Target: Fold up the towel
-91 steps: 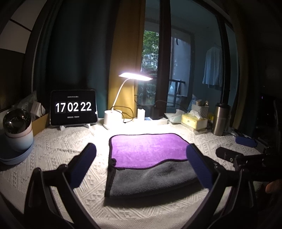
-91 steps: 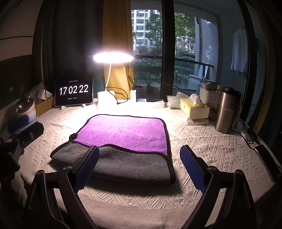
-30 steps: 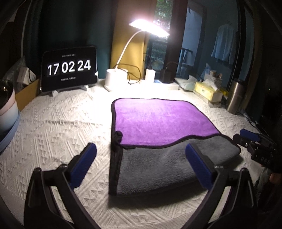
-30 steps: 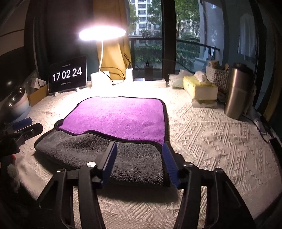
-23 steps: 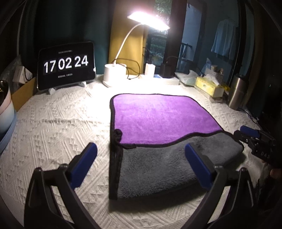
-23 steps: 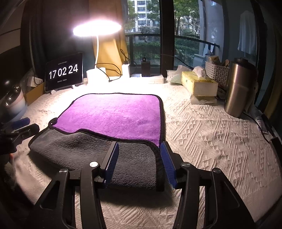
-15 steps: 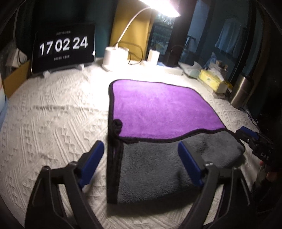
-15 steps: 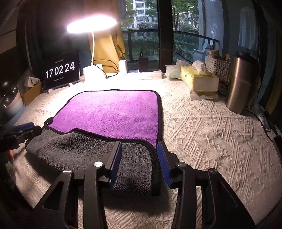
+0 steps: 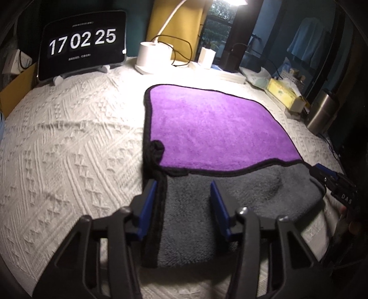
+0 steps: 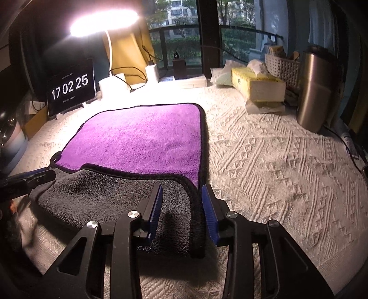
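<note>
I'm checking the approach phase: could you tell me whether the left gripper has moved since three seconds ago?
Yes. The left gripper has moved forward and down toward the towel; the clock tablet now looks larger and higher.

A lit desk lamp (image 10: 104, 19) brightens a white textured tablecloth (image 10: 276, 161) before dark windows (image 10: 239, 30).
</note>
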Motion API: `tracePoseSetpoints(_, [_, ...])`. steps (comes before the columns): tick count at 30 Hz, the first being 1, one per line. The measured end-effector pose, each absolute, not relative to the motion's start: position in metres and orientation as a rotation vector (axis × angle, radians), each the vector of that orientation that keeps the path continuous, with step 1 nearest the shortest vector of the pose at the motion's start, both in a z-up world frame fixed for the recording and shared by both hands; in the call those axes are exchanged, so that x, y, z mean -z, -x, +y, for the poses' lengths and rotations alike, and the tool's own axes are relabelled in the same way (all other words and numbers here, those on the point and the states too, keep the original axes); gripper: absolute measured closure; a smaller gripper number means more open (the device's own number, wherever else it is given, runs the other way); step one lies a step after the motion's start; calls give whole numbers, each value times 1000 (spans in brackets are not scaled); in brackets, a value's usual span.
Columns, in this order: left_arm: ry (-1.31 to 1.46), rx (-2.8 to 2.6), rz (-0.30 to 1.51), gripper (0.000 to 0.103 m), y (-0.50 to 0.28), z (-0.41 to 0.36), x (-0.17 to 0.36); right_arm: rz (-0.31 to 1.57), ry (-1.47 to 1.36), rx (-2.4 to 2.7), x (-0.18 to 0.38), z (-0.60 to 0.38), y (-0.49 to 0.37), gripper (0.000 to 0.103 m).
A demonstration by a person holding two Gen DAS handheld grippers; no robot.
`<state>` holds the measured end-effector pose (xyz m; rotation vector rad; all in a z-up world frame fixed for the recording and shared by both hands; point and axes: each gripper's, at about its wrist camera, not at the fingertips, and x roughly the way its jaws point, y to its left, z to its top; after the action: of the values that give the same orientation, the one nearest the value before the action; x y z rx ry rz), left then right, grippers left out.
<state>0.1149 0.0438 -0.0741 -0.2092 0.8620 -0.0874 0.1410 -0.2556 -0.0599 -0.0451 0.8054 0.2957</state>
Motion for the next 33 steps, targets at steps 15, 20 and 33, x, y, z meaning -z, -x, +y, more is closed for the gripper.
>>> tracePoseSetpoints(15, [141,77,815,97,-106,40,69,884,97,-278,70,-250,-153,86])
tracePoseSetpoints(20, [134,67,785,98,-101,41,64,857,137,-257,68,-247,-150,98])
tracePoseSetpoints(33, [124,18,687,98,-91,48,43,687,181,-245,30,-237,-130,98])
